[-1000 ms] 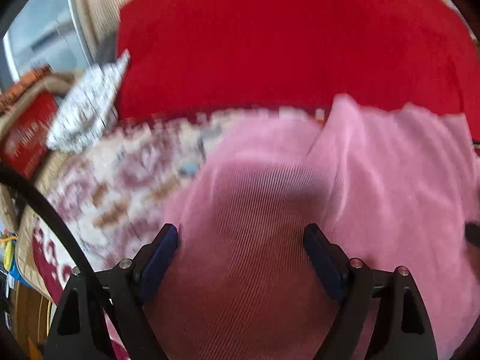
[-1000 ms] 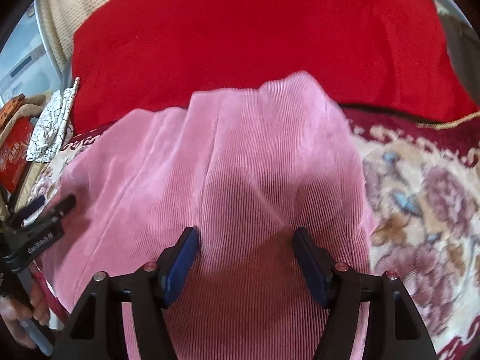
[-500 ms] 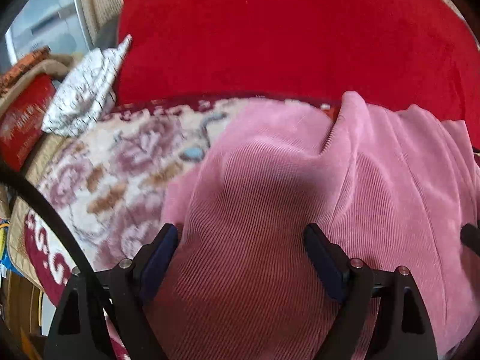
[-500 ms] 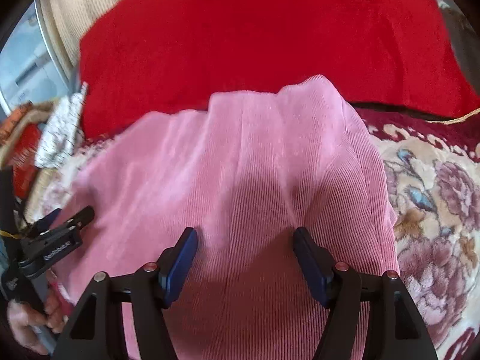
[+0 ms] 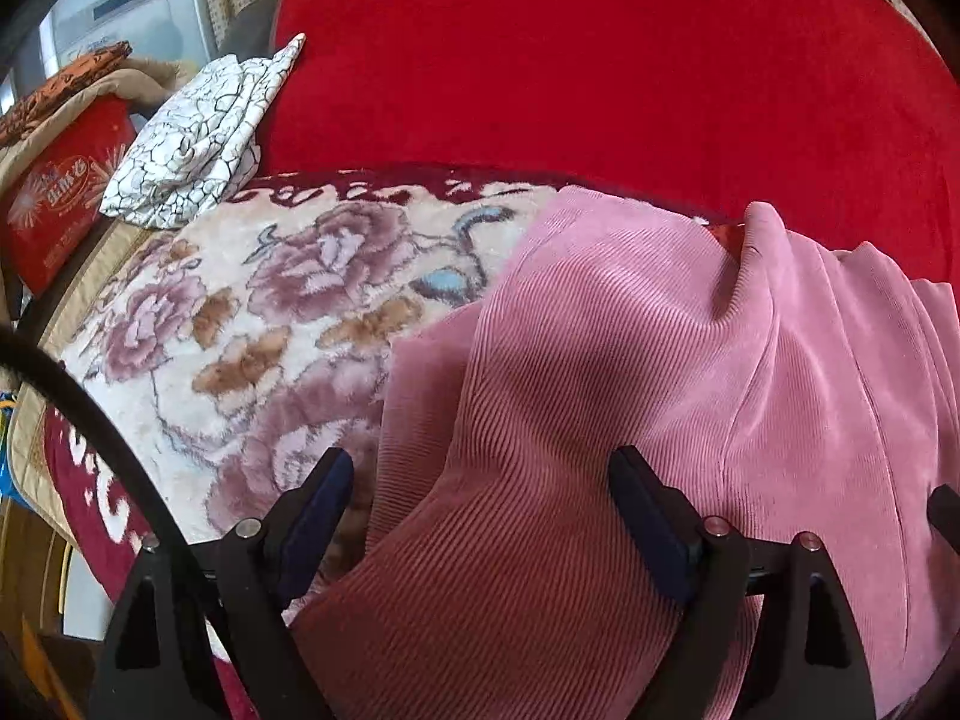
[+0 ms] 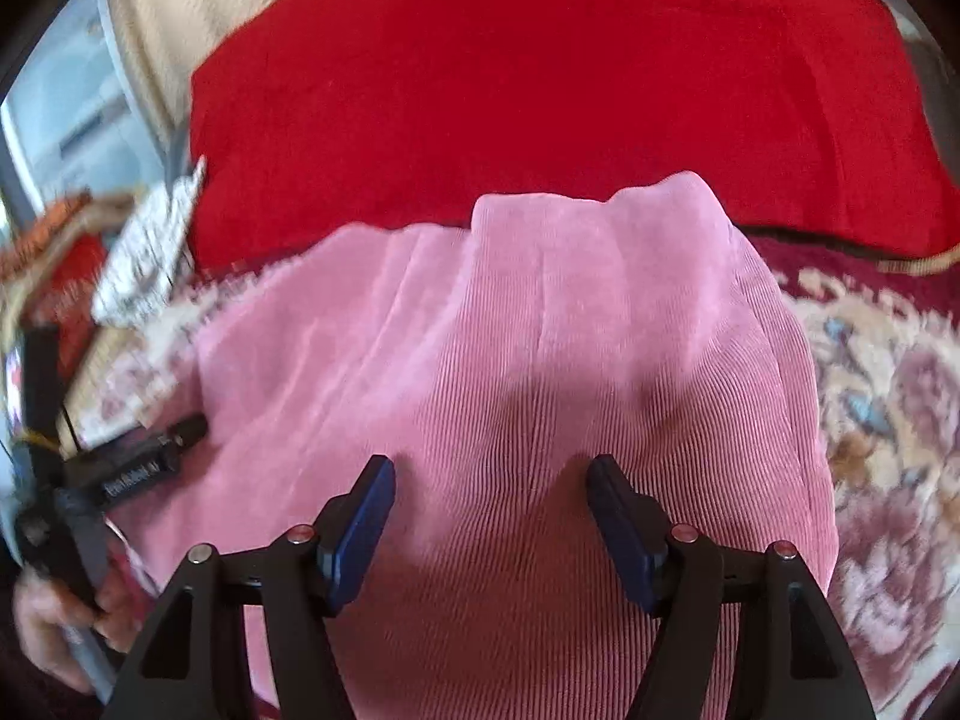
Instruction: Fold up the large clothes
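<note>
Both hand-held grippers shifted sideways, angled down over pink garment.

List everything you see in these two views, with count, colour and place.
garment: one, pink ribbed, spread on the blanket, under both tongs
blanket: one, cream with mauve flowers and maroon border, beneath the garment
cushion: one, red, behind the garment
cloth: one, white with black crackle lines, folded, left of the cushion
box: one, red, far left
left tongs: one, black with blue pads, open over the garment's left edge
right tongs: one, black with blue pads, open over the garment
hand: one, gripping the left tongs' handle
</note>
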Demonstrator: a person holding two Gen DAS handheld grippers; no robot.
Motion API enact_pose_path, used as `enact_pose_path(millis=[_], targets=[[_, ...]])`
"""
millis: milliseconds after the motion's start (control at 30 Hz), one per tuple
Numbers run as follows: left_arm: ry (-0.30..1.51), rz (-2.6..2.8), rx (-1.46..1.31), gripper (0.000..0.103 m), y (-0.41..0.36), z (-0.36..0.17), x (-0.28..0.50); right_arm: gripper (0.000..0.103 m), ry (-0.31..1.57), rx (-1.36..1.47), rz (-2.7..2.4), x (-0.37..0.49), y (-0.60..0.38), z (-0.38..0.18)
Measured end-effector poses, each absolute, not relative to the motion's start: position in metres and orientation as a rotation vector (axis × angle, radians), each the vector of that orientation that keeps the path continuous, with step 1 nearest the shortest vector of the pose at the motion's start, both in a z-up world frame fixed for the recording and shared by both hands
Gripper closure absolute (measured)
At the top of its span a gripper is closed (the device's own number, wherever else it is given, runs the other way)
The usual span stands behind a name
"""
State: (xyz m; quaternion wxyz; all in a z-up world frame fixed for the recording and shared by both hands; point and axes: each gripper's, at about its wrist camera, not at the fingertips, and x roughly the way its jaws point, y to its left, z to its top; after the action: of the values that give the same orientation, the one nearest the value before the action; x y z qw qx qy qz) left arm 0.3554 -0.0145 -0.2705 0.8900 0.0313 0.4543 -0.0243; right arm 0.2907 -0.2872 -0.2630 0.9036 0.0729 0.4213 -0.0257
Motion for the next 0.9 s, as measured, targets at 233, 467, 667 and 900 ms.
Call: enact_pose_path(millis=[233,467,667,900], targets=[[0.911,-0.032,-0.03,0.016,0.015,-0.252,0.341,0.032,0.864,0.181,-0.034,0.289,-0.294,-0.262],[0.847,-0.001,-0.316,0.016,0.074,-0.246,0.281,0.032,0.864,0.106,-0.039,0.285,-0.287,-0.265],[0.865,-0.145,-0.532,0.016,0.078,-0.276,0.24,0.032,0.859,0.13,-0.006,0.283,-0.293,-0.267],[0.91,-0.293,-0.641,0.016,0.058,-0.294,0.27,0.032,0.852,0.1,-0.004,0.279,-0.29,-0.268]])
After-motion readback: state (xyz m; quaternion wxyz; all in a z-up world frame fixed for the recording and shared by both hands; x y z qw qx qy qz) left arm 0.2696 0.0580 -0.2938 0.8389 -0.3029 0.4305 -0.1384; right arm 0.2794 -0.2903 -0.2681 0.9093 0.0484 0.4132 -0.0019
